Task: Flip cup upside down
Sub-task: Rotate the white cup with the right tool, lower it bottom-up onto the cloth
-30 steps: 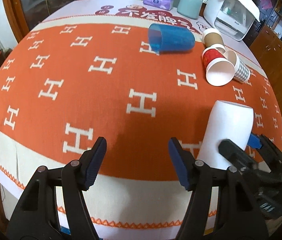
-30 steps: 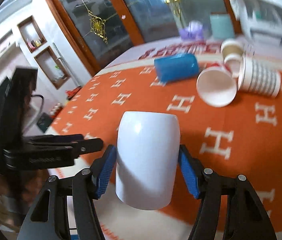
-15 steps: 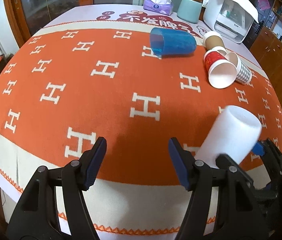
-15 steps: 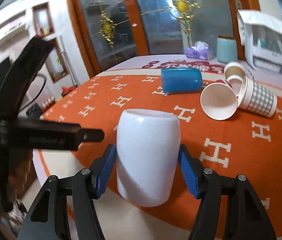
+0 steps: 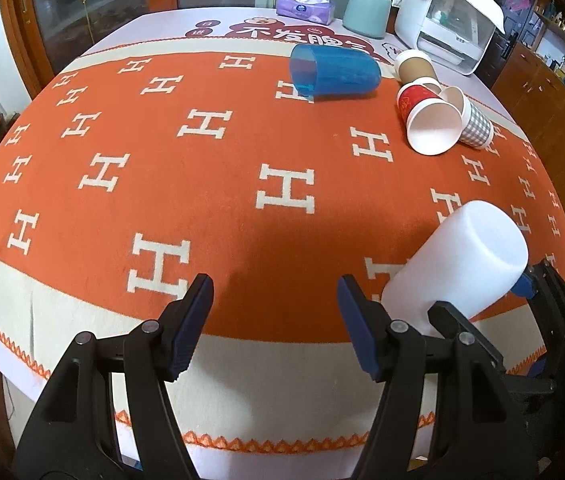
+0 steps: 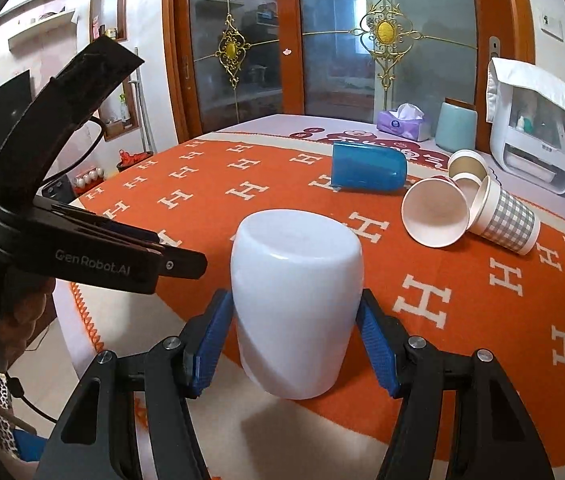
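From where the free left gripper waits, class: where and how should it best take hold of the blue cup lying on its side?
Probably the blue cup mid-body, from above, left gripper spanning its round sides: it lies sideways, mouth pointing left.

Even, bright indoor light, soft shadow on the tablecloth (image 5: pixel 242 216), heavy fisheye bending, dark vignetted corners.
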`<state>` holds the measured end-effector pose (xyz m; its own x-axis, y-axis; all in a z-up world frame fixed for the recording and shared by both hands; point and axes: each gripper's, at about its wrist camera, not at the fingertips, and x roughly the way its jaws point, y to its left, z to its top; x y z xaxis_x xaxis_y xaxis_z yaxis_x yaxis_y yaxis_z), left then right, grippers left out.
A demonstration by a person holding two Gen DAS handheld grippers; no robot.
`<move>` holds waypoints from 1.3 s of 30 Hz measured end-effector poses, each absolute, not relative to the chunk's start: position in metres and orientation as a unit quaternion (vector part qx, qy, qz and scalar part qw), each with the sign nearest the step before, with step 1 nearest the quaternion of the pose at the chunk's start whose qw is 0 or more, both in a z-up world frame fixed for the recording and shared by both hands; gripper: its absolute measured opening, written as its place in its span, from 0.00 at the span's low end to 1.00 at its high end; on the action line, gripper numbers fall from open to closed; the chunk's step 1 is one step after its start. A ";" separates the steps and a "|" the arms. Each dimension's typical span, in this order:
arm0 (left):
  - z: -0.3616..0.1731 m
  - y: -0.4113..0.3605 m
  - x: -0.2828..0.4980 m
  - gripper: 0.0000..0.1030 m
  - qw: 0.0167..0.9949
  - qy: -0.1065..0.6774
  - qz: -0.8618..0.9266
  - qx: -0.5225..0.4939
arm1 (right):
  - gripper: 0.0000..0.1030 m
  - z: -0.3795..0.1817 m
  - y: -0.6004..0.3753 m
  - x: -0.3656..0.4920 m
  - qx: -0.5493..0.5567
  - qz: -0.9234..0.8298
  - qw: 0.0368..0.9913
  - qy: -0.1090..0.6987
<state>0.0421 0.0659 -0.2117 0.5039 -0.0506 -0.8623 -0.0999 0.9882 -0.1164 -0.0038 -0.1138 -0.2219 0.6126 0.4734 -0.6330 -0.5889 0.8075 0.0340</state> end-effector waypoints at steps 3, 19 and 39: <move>-0.212 0.066 0.039 0.60 0.865 0.496 0.012 -0.076 | 0.61 -0.223 -0.114 -0.007 -0.093 0.294 0.895 0.323; -0.210 0.058 0.021 0.70 0.872 0.486 -0.002 -0.061 | 0.72 -0.226 -0.126 -0.009 -0.040 0.263 0.894 0.359; -0.163 0.041 -0.009 0.74 0.870 0.491 -0.015 -0.045 | 0.74 -0.140 -0.159 -0.056 0.053 0.247 0.893 0.372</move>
